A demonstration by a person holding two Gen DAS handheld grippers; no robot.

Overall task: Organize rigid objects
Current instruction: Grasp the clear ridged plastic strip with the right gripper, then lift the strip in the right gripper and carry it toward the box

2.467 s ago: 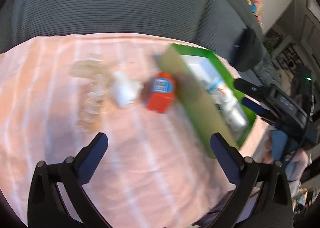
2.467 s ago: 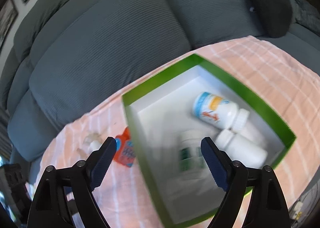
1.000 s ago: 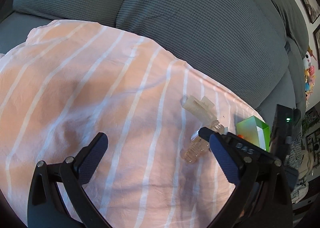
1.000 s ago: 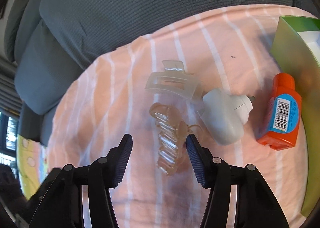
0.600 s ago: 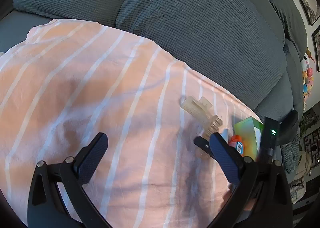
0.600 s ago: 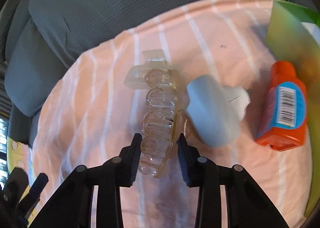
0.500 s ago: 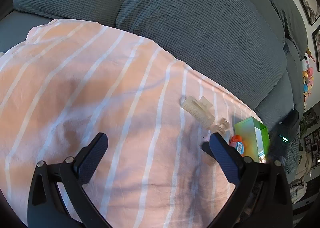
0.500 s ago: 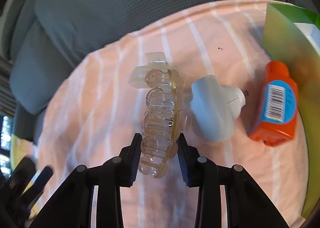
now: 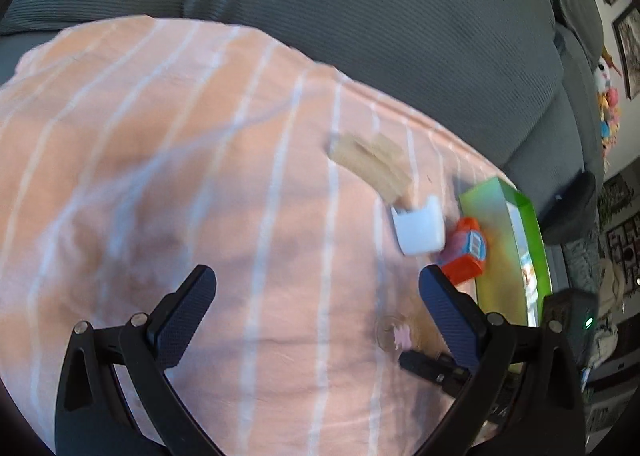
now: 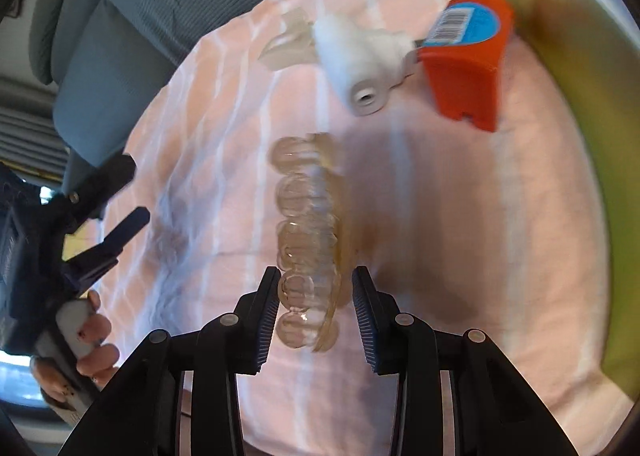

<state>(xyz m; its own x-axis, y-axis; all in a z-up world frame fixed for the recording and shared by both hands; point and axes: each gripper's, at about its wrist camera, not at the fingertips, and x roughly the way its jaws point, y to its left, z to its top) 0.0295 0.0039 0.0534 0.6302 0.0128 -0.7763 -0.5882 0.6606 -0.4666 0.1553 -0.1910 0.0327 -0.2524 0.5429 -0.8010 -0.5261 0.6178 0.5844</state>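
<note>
My right gripper [image 10: 316,296] is shut on a clear amber hair claw clip [image 10: 308,232] and holds it above the striped peach cloth [image 10: 224,159]. Beyond it lie a white plug-in device [image 10: 360,51], an orange bottle with a blue barcode label [image 10: 468,55] and a second pale hair clip [image 10: 288,43]. The green box [image 10: 568,67] stands at the right. My left gripper [image 9: 316,296] is open and empty over the cloth; the white device [image 9: 418,230], orange bottle [image 9: 466,256], pale clip [image 9: 372,165] and green box [image 9: 508,252] lie ahead to its right.
A grey sofa [image 9: 360,15] backs the cloth-covered surface. My right gripper's tip [image 9: 432,368] shows low right in the left wrist view. The left gripper and the hand holding it [image 10: 80,256] sit at the left edge of the right wrist view.
My right gripper closed on the amber claw clip and lifted it off the cloth, away from the white device. My left gripper swung right, bringing the objects and box into view.
</note>
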